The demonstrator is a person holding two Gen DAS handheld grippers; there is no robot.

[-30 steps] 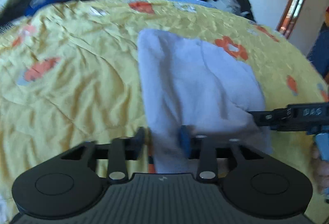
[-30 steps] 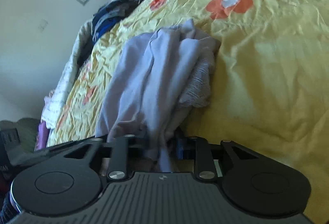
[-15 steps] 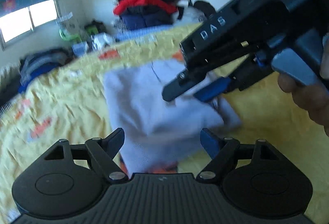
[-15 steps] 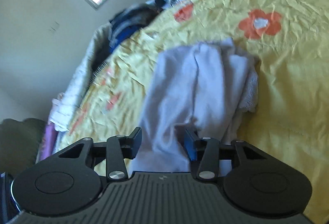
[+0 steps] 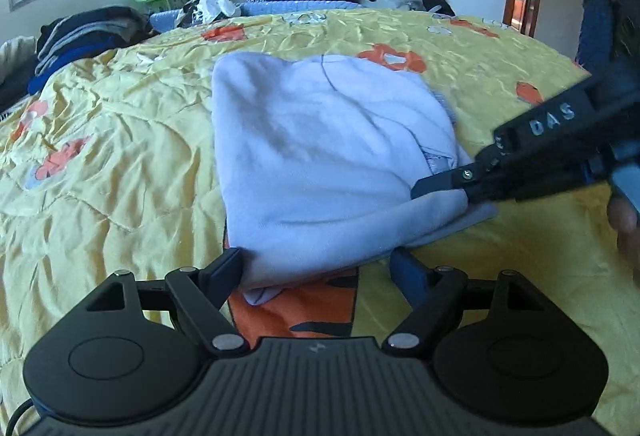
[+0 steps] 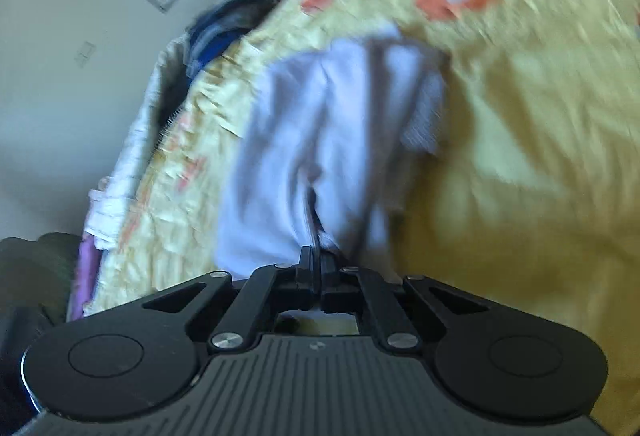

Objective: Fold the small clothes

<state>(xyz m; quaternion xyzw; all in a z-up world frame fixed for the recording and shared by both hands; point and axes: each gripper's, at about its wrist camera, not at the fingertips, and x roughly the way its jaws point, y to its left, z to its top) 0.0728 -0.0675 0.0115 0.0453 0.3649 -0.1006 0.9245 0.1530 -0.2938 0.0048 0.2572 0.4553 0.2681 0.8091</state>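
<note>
Two claws at pale lilac folded fleece garment (image 5: 320, 156) on yellow flowered quilt (image 5: 120, 156), long axis running away: left gripper (image 5: 316, 268) spread at near hem, right gripper (image 6: 316, 264) pinching right corner.

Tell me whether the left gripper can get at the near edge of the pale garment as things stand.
Probably yes. The left gripper is open, its fingers either side of the garment's near edge, with nothing between. The right gripper grips the garment's right corner, off to the side.
</note>
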